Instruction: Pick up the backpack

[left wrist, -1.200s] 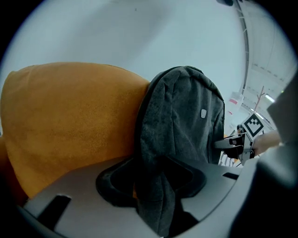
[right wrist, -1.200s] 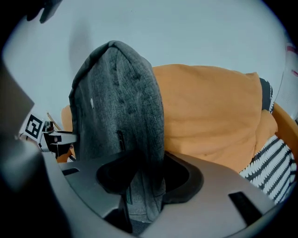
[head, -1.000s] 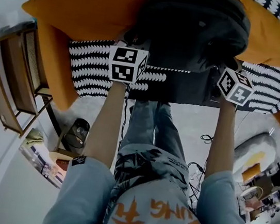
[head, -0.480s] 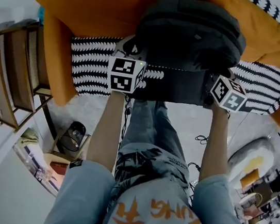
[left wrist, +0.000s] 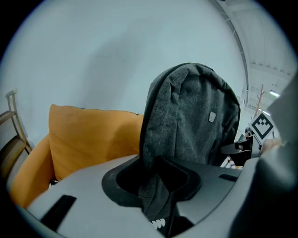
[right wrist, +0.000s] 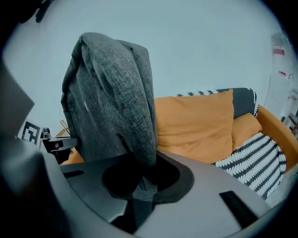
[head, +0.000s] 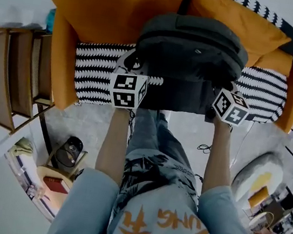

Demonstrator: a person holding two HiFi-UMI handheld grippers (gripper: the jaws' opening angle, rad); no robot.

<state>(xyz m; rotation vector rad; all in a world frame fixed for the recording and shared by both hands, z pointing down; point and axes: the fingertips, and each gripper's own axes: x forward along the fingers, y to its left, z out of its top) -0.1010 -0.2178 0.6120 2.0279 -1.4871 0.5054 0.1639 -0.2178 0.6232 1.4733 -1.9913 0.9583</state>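
Left gripper (left wrist: 160, 197) and right gripper (right wrist: 139, 186), jaws just closed, each pinch backpack (head: 190, 44) fabric; cloth could slip free under load and drop onto the sofa (head: 105, 12).

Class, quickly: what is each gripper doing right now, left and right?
Left gripper: jaws have just been closing, now shut on the backpack fabric.
Right gripper: jaws have just been closing, now shut on the backpack too.
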